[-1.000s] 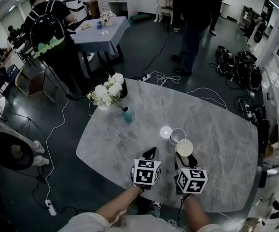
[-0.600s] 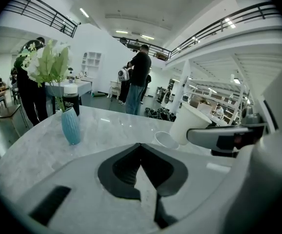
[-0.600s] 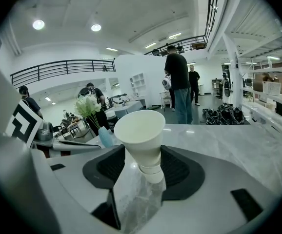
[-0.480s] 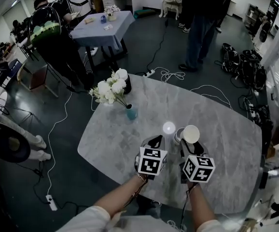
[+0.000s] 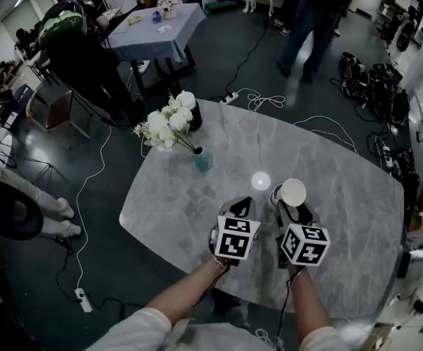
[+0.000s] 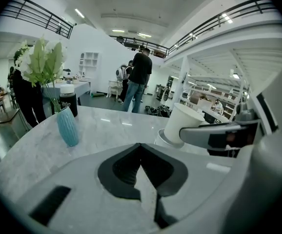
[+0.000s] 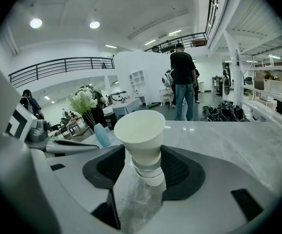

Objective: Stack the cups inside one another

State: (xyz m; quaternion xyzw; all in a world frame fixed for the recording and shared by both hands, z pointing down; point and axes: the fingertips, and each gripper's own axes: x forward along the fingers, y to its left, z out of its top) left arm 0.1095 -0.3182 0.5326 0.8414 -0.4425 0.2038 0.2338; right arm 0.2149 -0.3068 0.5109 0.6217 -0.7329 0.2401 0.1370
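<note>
Holding a white paper cup point(image 5: 293, 192) tilted, the right claw point(image 5: 291, 209) stays clamped on it, its base at the mouth of a second white cup point(image 5: 275, 197) standing on the grey marble surface point(image 5: 189, 196), seemingly to line up the nesting. The left claw point(image 5: 241, 206) hangs alongside, pinched together on nothing, apparently kept clear.

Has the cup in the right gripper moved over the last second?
Yes. The held cup went forward: it was short of the standing cup, now it hangs over it.

On the table point(image 5: 197, 210), the vase point(image 5: 202, 159) stands left of the 2 cups point(image 5: 293, 193), flowers point(image 5: 169, 126) behind it
</note>
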